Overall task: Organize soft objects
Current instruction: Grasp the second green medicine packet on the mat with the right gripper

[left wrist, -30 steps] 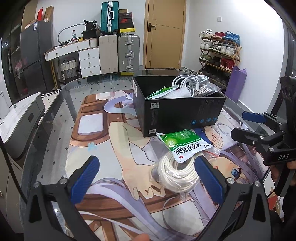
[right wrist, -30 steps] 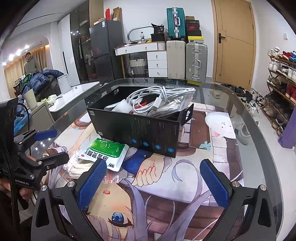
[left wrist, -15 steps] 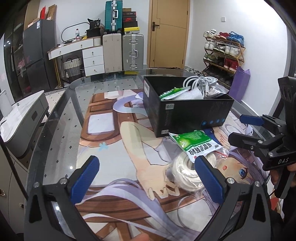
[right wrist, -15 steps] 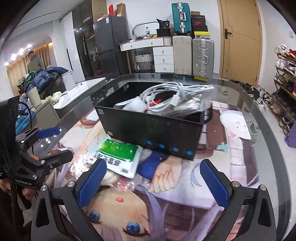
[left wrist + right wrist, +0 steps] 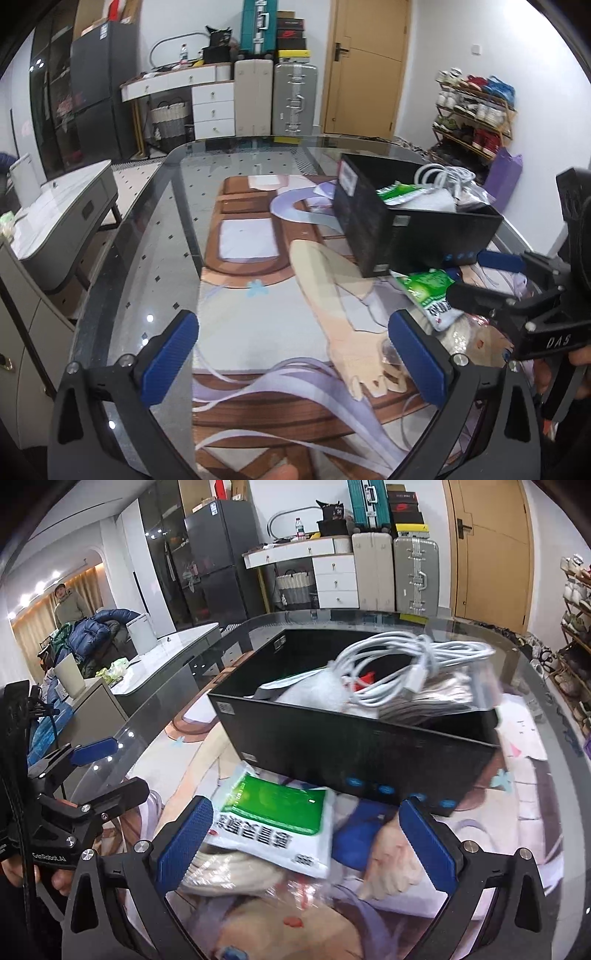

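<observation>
A green and white soft packet point(image 5: 275, 821) lies on the printed mat in front of a black box point(image 5: 354, 753), on top of a bagged coil of white cord point(image 5: 236, 875). The box holds white cables point(image 5: 413, 661) and soft bags. My right gripper point(image 5: 306, 840) is open, low over the packet, with the packet between its fingers. In the left wrist view the packet point(image 5: 428, 291) and the box point(image 5: 413, 229) sit at right. My left gripper point(image 5: 291, 356) is open and empty over the mat. The right gripper point(image 5: 495, 277) shows there, open.
The glass table point(image 5: 155, 236) carries an anime-print mat point(image 5: 266, 302). A grey side cabinet point(image 5: 55, 229) stands left of the table. Suitcases, drawers, a door and a shoe rack point(image 5: 476, 110) line the far walls. A person point(image 5: 68, 603) stands far left.
The right gripper has moved forward and down toward the packet, which now lies between its fingers. The left gripper has swung left, so the box and packet sit further right in its view.
</observation>
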Available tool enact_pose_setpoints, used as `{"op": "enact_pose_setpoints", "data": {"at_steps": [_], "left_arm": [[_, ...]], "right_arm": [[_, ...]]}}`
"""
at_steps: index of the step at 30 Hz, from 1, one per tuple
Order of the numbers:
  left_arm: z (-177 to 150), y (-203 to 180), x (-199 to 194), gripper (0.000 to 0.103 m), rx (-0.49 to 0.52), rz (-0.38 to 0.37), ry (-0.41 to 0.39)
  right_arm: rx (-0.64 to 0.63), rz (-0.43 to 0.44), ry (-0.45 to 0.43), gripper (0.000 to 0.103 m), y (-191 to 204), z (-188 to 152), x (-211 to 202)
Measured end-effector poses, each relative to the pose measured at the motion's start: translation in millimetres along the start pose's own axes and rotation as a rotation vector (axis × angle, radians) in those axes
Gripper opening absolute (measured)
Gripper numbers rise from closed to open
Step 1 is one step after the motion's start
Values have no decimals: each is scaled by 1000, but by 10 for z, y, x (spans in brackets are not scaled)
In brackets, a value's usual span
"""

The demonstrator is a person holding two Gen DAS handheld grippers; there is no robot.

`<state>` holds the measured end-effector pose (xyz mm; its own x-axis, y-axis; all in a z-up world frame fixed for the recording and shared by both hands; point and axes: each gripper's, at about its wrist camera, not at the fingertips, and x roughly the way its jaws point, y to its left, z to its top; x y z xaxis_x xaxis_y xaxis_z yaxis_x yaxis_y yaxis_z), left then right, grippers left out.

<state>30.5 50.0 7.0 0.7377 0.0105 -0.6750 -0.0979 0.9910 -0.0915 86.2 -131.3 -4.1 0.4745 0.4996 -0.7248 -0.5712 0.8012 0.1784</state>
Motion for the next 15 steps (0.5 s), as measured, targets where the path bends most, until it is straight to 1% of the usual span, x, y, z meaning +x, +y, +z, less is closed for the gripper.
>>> {"op": "enact_pose_setpoints", "data": {"at_steps": [5, 9, 13, 15], "left_arm": [[1, 82, 18, 103, -36, 6, -1], [-2, 98, 50, 103, -35, 11, 7], [-6, 96, 61, 103, -35, 10, 6], [-6, 99, 57, 103, -32, 8, 4]], "right_arm": [[17, 15, 29, 102, 92, 37, 171], [43, 24, 62, 102, 125, 49, 287], [48, 9, 76, 102, 127, 62, 358], [48, 7, 84, 100, 136, 43, 391]]}}
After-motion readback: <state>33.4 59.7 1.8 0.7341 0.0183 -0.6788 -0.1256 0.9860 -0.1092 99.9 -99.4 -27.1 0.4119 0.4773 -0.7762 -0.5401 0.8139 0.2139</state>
